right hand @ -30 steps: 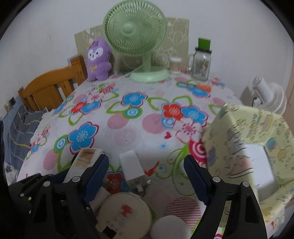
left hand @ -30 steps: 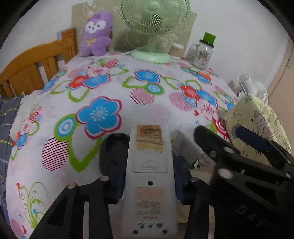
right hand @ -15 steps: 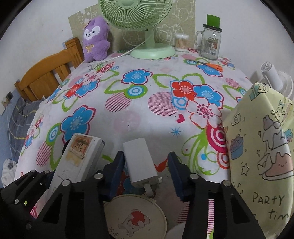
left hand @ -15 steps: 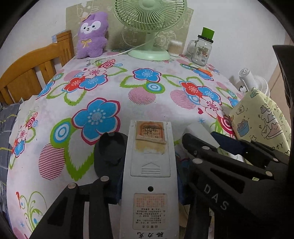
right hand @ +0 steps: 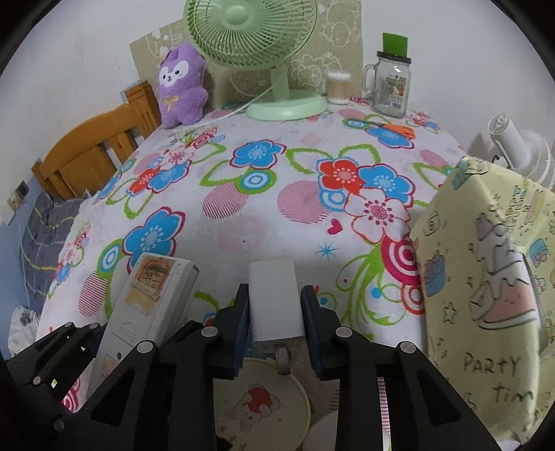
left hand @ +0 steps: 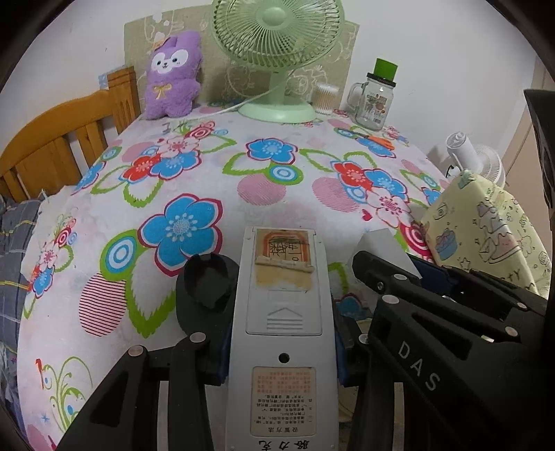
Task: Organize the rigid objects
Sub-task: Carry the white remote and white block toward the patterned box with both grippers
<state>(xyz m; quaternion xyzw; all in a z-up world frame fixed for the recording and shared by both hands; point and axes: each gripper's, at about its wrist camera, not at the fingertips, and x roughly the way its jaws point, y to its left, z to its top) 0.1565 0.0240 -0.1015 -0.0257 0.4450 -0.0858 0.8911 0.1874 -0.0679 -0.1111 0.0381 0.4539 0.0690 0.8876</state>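
While the left gripper (left hand: pixel 282 305) pinches the remote (left hand: pixel 282 329), the right gripper (right hand: pixel 274 312) clamps the white charger (right hand: pixel 274 301).

Two fisheye wrist cameras are looking forward, low and close over a flowered table (left hand: pixel 263 194), toward the far wall. Both views are sharing the green fan (left hand: pixel 277 41) (right hand: pixel 251 33), the purple plush (left hand: pixel 172 74) and the neighbouring gripper's load.

tablecloth (right hand: pixel 263 222): white, blue-red flowers | fan (right hand: pixel 256 38): green | plush (right hand: pixel 180 86): purple | bag (right hand: pixel 485 277): yellow cartoon print
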